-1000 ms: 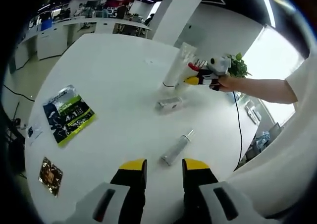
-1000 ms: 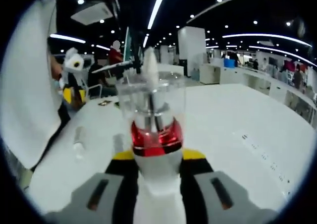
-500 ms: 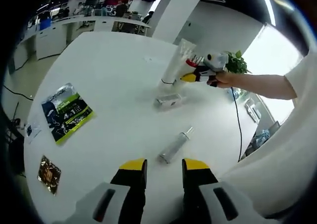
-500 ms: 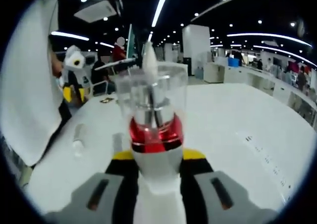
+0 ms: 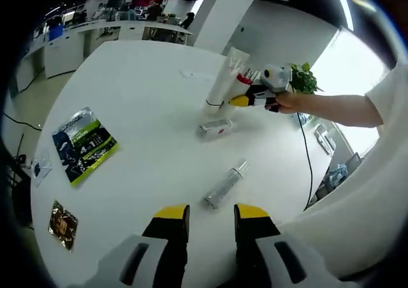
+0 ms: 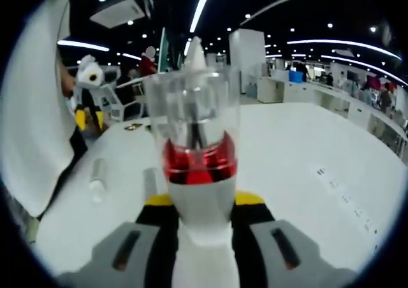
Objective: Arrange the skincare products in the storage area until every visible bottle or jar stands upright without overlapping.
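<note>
My right gripper (image 6: 204,202) is shut on a white bottle (image 6: 199,160) with a red band and a clear cap, held cap-forward over the white table (image 6: 306,141). In the left gripper view, the right gripper (image 5: 246,92) holds this bottle (image 5: 243,81) close beside a tall white tube (image 5: 223,78) that stands upright. A small silver box-shaped item (image 5: 215,127) lies flat in front of the tube. A clear slim bottle (image 5: 223,186) lies on its side nearer to my left gripper (image 5: 210,221), which is open and holds nothing. The slim bottle (image 6: 97,173) also lies at the left in the right gripper view.
A green and black packet (image 5: 86,144), a small brown sachet (image 5: 64,224) and a tiny packet (image 5: 38,168) lie flat on the table's left side. A potted plant (image 5: 305,81) stands beyond the far edge. A person's arm (image 5: 331,113) reaches in from the right.
The right gripper with the bottle has drifted slightly closer to the tall white tube. The things lying on the table have not moved, and the left gripper stays open.
</note>
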